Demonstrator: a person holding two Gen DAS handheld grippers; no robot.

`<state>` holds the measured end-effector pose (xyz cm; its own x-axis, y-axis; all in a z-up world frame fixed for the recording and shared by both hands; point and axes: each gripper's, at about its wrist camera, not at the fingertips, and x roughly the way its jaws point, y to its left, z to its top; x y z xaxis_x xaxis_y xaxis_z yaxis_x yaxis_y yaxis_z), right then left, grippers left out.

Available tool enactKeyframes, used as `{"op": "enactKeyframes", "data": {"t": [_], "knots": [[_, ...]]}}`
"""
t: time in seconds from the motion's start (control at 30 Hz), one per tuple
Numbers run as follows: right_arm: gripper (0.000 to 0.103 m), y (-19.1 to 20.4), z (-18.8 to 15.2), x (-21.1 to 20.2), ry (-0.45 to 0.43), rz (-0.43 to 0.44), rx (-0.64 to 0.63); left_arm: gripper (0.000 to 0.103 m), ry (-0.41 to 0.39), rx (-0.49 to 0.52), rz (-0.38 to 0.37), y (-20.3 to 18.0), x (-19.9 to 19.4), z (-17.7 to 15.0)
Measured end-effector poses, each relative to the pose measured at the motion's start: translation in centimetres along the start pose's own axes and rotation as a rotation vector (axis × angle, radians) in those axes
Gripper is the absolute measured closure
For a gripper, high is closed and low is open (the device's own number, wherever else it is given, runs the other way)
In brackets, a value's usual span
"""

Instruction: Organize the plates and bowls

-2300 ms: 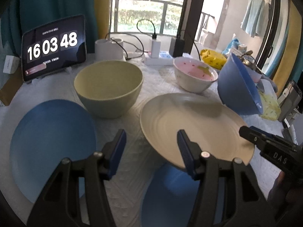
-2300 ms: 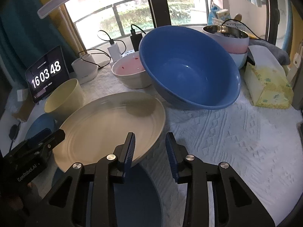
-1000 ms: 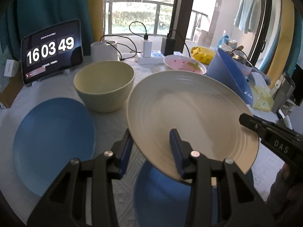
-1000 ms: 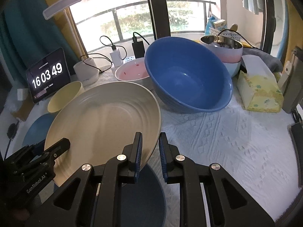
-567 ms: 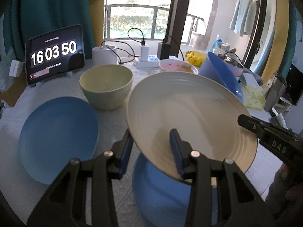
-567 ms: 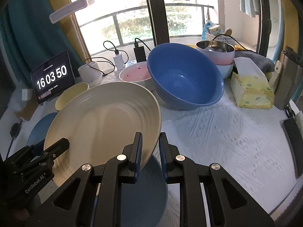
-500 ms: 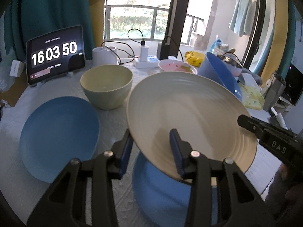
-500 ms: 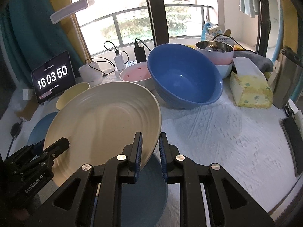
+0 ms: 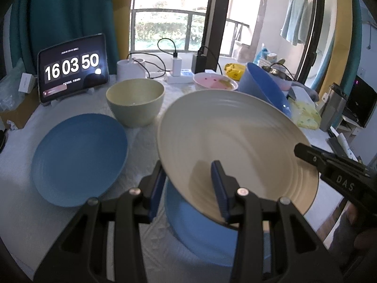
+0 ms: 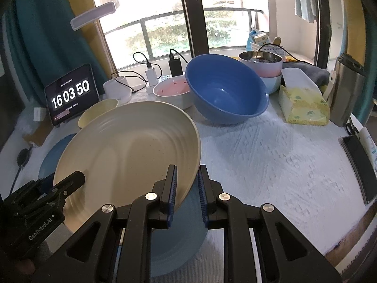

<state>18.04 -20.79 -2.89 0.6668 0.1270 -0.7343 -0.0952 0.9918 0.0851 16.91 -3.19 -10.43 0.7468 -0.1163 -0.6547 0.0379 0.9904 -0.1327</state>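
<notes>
Cream plate [image 9: 233,139] tilted, far rim raised.

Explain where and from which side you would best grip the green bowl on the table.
Grip the green bowl by its near rim, coming down from above with one finger inside and one outside. It stands upright and open, its wall is thin enough to pinch, and its rounded body is too wide to span. Both tongs now hold the cream plate, so one must be freed first.
</notes>
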Motion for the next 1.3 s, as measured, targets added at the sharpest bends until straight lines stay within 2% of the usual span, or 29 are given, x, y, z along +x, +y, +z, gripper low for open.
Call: {"op": "enactKeyframes", "data": {"t": [0.27, 0.77, 1.1, 1.3], "knots": [[0.083, 0.1, -1.6, -0.5, 0.015, -0.007, 0.005, 0.062, 0.022, 0.007, -0.004, 0.0, -0.4, -1.6], [0.083, 0.2, -4.2, 0.6, 0.095, -0.024, 0.005, 0.062, 0.139, 0.017, 0.005, 0.1, 1.2, -4.5], [0.083, -0.6, -4.4, 1.6, 0.127, -0.052, 0.026, 0.061, 0.135, 0.046, 0.065, 0.0, 1.6, -4.3], [0.083, -0.7, -4.4, 2.1, 0.131, -0.057, 0.020, 0.061, 0.168, 0.037, 0.075, 0.2, 2.8, -4.4]]}}
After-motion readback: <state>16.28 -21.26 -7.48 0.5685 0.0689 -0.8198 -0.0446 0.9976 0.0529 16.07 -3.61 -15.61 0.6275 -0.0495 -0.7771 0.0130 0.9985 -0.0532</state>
